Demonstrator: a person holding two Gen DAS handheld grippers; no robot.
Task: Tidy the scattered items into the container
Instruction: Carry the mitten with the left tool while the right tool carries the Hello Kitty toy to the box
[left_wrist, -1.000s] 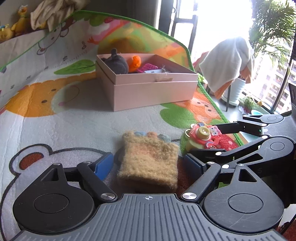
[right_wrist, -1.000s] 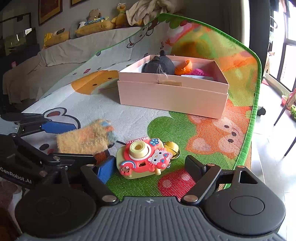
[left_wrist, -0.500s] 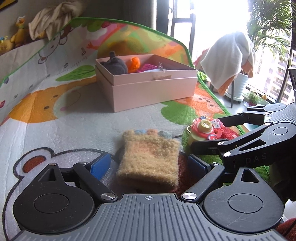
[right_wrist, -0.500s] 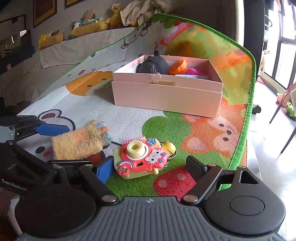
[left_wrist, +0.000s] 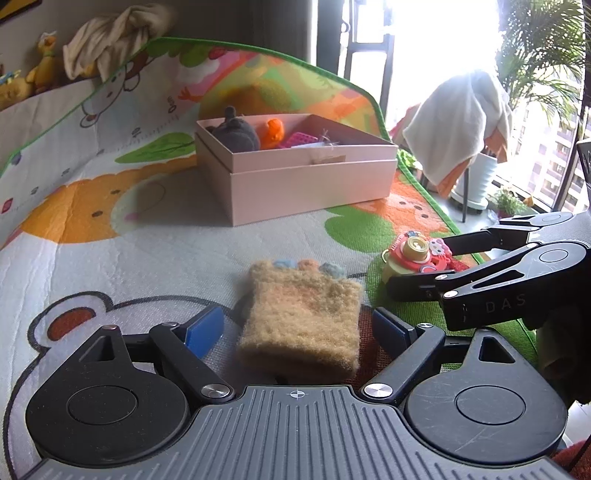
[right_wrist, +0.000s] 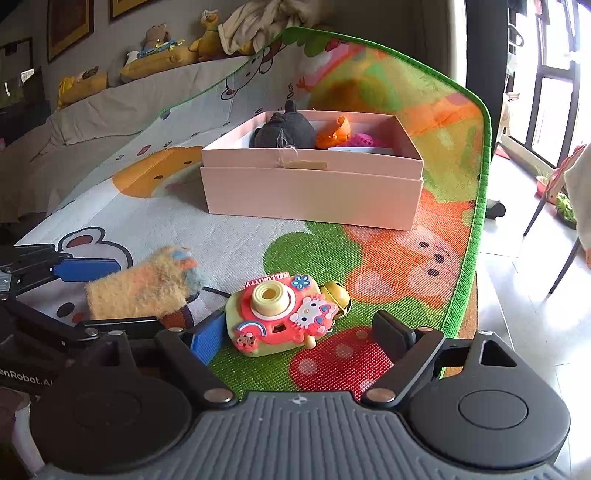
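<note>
While both views show the pink box of toys | only right wrist shows sofa plushies | left gripper wide open, fuzzy paw mitten between jaws, ungripped | right gripper wide open, toy camera between jaws, ungripped on mat

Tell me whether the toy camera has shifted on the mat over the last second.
No. In the right wrist view the toy camera sits on the same green patch beside the red mushroom print on the mat, as before. Only the viewpoint changed.

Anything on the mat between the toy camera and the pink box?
No: in the right wrist view, only bare play mat separates the toy camera from the pink box.
</note>
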